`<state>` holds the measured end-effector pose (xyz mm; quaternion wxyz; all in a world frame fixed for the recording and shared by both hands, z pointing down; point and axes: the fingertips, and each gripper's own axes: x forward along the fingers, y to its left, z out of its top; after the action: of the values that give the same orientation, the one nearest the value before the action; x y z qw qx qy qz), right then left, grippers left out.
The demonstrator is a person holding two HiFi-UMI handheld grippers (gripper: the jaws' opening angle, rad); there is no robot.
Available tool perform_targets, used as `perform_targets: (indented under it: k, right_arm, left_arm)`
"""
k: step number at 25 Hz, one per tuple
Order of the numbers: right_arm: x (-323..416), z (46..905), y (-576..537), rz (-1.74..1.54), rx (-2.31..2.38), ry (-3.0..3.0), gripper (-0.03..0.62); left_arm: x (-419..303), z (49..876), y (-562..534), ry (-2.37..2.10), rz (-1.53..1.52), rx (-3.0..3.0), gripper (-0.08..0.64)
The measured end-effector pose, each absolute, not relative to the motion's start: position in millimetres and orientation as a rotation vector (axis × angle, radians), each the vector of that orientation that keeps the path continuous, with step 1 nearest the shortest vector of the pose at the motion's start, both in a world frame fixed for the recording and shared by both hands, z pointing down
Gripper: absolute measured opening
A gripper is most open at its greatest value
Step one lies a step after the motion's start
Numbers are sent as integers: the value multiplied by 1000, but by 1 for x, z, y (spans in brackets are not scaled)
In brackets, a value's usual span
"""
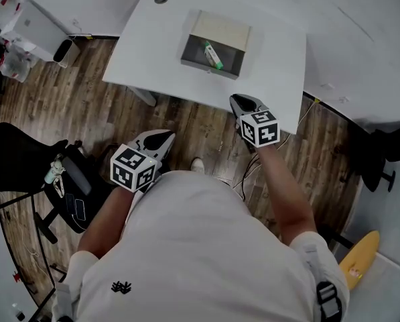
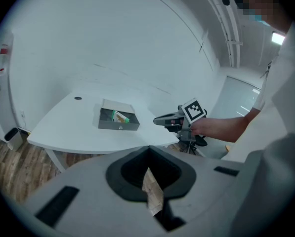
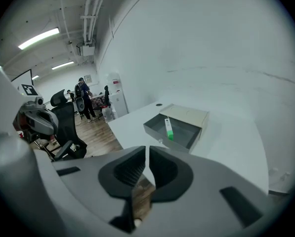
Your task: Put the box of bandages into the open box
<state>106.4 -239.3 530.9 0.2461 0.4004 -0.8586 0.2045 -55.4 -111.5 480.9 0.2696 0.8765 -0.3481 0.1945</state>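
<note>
Though your left hand-held gripper and right hand-held gripper are pressed together empty, the box of bandages looks light, stiff: pinch its long sides.

The head view looks steeply down from above the person's shoulders, with the left hand-held gripper and the right hand-held gripper near and the white bench carrying the open box farther off. The left gripper view looks along its own jaws from off the bench's near left side, facing far and slightly right, so the right hand-held gripper shows at its right. The right gripper view looks along its jaws from the near right edge, closer in, facing far and left. All three views share the bench top and the open box.
</note>
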Motion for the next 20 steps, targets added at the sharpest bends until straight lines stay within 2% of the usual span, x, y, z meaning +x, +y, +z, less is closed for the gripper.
perform_targets:
  k: [20]
  right_arm:
    - [136,510,-103,637,1019,-2431,8]
  left_arm:
    - [-16,480,-87,-974,487,2359,3]
